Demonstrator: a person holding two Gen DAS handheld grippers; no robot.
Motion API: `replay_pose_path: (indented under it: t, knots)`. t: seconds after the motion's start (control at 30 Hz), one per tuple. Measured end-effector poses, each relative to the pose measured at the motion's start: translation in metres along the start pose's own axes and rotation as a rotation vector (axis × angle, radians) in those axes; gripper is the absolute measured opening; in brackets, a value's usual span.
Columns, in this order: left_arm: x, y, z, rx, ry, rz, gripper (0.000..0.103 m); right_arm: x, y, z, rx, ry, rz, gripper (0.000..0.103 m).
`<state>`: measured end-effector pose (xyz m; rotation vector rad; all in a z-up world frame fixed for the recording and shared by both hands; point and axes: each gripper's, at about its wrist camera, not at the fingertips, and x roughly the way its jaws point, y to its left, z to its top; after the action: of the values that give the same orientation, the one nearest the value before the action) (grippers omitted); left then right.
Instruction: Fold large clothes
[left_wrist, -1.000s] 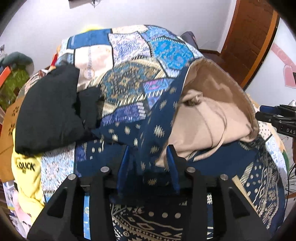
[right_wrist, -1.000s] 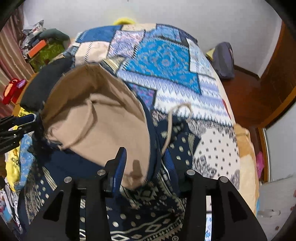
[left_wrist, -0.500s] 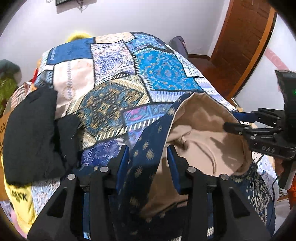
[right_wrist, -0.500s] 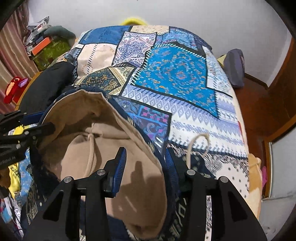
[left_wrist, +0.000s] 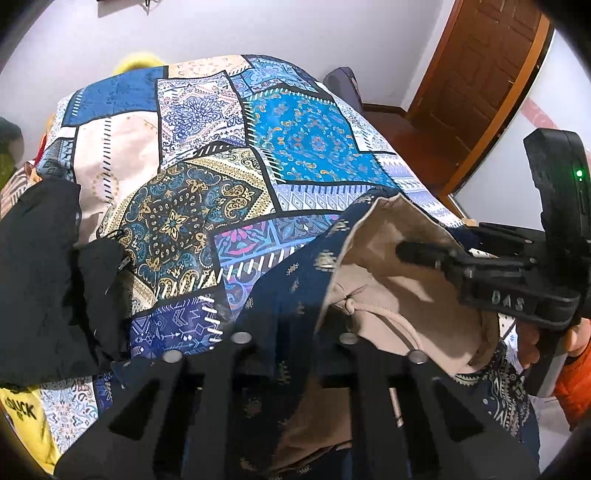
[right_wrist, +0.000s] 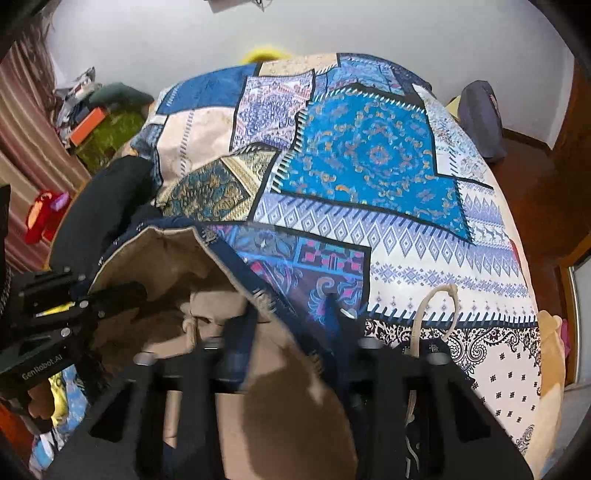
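Note:
A navy hooded garment (left_wrist: 295, 280) with gold motifs and a beige lining (right_wrist: 159, 258) lies bunched at the near end of the bed. My left gripper (left_wrist: 295, 332) has the hood's navy edge draped through it. Its jaws are closing and stand narrow, pinching that fabric, and the cloth hides their tips. My right gripper (right_wrist: 286, 325) straddles the opposite hem. Its blurred jaws are closing but still stand apart around the cloth. Each gripper shows in the other's view: the right gripper (left_wrist: 424, 254), the left gripper (right_wrist: 118, 291). A beige drawstring loop (right_wrist: 439, 295) lies to the right.
The patchwork bedspread (left_wrist: 306, 140) covers the bed beyond. A black garment (left_wrist: 37, 277) and a yellow one (left_wrist: 22, 417) lie at the left edge. A wooden door (left_wrist: 480, 74) stands far right, a grey bag (right_wrist: 480, 114) on the floor, and clutter (right_wrist: 92, 122) at far left.
Both grippers have come closer to the hood's edges. The left jaws have drawn together on the navy edge. The right jaws have narrowed a little and are blurred.

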<state>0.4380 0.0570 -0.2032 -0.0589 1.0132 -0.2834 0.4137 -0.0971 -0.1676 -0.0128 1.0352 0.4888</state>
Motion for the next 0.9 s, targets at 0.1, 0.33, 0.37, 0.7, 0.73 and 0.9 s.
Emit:
replay_pose_path:
  t: [0.1, 0.33, 0.37, 0.7, 0.73, 0.9]
  knots:
    - [-0.014, 0.000, -0.003, -0.015, -0.014, -0.032, 0.007, -0.012, 0.000, 0.002, 0.032, -0.004, 0.064, 0.008]
    - [-0.068, -0.006, -0.016, -0.020, -0.066, -0.093, 0.007, -0.074, 0.021, -0.012, -0.057, -0.059, 0.113, 0.006]
    - [-0.074, -0.007, -0.019, -0.019, -0.070, -0.097, 0.007, -0.081, 0.022, -0.016, -0.066, -0.061, 0.118, 0.006]
    - [-0.124, -0.028, -0.077, 0.033, -0.065, -0.087, 0.007, -0.129, 0.046, -0.076, -0.167, -0.018, 0.109, 0.006]
    - [-0.126, -0.029, -0.082, 0.039, -0.062, -0.085, 0.007, -0.132, 0.047, -0.082, -0.170, -0.013, 0.107, 0.006]
    - [-0.136, -0.041, -0.111, 0.075, -0.039, -0.061, 0.010, -0.148, 0.053, -0.102, -0.180, -0.007, 0.104, 0.007]
